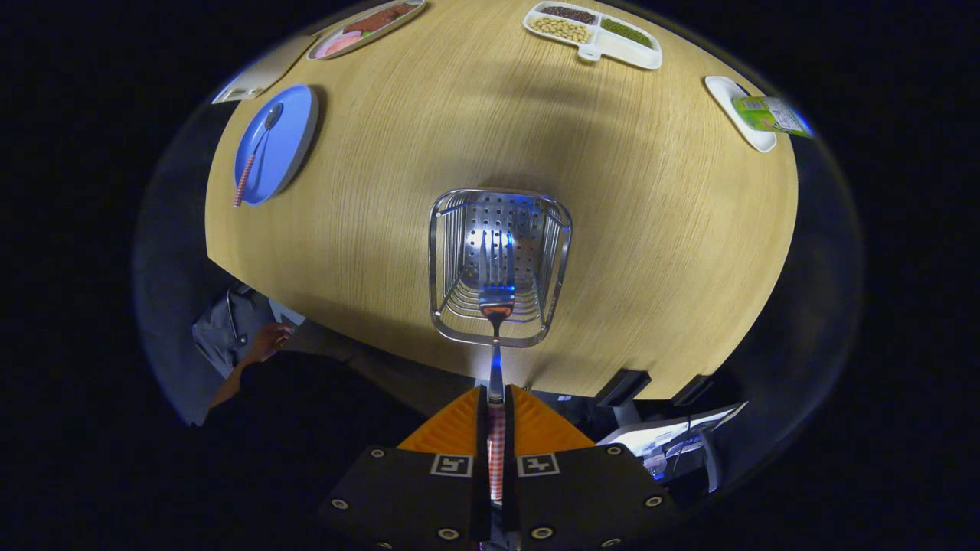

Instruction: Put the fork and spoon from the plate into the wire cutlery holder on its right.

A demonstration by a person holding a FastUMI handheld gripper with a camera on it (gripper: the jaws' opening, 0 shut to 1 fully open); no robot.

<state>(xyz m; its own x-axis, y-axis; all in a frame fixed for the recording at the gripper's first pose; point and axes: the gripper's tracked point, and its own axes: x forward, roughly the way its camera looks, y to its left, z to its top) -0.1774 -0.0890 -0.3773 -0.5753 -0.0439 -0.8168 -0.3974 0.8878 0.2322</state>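
Pinched between the two fingers of the gripper [495, 398] is one fork [496, 295], its checked handle clamped in the narrow gap so that both fingers press on it. It points straight ahead, and its tines hang over the open top of the single wire cutlery holder [499, 264], which stands on the round wooden table [674, 229] just ahead of the fingers and close to the table's near edge. Through the wire sides the holder's perforated metal floor can be seen; whether the tines touch anything inside cannot be told. One spoon [256, 153] lies on the one blue plate [287, 141], well off to the left of the holder, bowl away from the fingers and its checked handle reaching over the plate's near rim. Further back sit three more dishes — a long tray [366, 27] with pinkish and red food beyond the blue plate, a white divided dish [593, 34] with three compartments of dark, pale and green beans, and a small white dish [739, 111] on the right bearing one green packet [769, 115]. Below the table's near left edge a person's hand [268, 340] shows, beside a grey sleeve.
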